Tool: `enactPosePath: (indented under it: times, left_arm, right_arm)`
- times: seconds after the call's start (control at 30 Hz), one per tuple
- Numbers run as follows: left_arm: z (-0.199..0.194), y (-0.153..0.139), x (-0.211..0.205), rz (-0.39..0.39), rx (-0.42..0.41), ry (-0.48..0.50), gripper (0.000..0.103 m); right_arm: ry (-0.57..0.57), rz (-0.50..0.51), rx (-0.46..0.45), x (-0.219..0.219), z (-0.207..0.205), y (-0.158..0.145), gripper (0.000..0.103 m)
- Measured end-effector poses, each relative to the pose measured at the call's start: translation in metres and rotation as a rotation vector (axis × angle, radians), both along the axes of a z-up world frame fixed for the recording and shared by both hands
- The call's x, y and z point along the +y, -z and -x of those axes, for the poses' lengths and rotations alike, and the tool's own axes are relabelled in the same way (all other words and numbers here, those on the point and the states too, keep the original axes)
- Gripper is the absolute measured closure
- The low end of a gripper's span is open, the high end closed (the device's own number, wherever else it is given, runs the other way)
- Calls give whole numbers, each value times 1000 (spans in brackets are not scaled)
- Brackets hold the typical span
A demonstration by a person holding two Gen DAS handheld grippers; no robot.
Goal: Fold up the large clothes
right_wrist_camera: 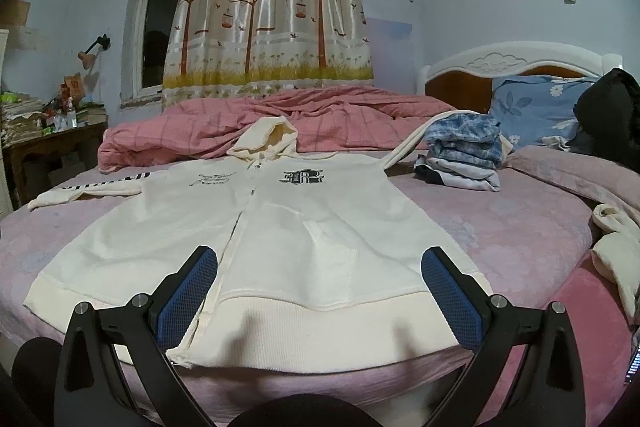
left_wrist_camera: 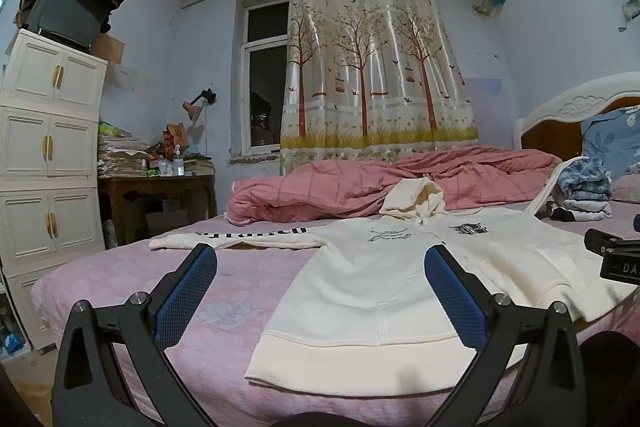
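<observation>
While both tools, left tool [left_wrist_camera: 320,291] and right tool [right_wrist_camera: 320,291], are hovering released near the hoodie [right_wrist_camera: 280,219], we are judging it soft, limp; grip its ribbed hem.

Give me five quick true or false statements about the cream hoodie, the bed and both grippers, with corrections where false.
1. The cream zip-up hoodie lies spread flat on the pink bedsheet. True.
2. The left gripper is clamped on the hem. False: it is open, holding nothing.
3. A stack of folded blue-and-white clothes sits by the hoodie's sleeve. True.
4. The right gripper is open. True.
5. The pink checked quilt covers the hoodie. False: it lies bunched behind it.
</observation>
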State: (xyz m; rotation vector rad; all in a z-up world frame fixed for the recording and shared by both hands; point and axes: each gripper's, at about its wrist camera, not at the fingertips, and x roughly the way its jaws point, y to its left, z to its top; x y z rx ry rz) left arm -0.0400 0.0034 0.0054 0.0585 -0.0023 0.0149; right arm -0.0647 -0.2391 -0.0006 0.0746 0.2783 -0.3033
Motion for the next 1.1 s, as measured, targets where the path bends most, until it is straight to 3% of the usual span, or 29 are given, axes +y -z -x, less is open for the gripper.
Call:
enactPosePath:
  times: [0.43,0.8,1.1]
  left_arm:
    - [-5,1,-3,-11,31,-3,0]
    - [2,1,0,-8,6,1,0]
    - [2,-9,3,-9,51,20,0]
  right_arm:
    - [-37,-15,9,2,-3,4,0]
    - [-74,-23,21,4,-7,6,0]
    - [-73,63,67,10,-9,4,0]
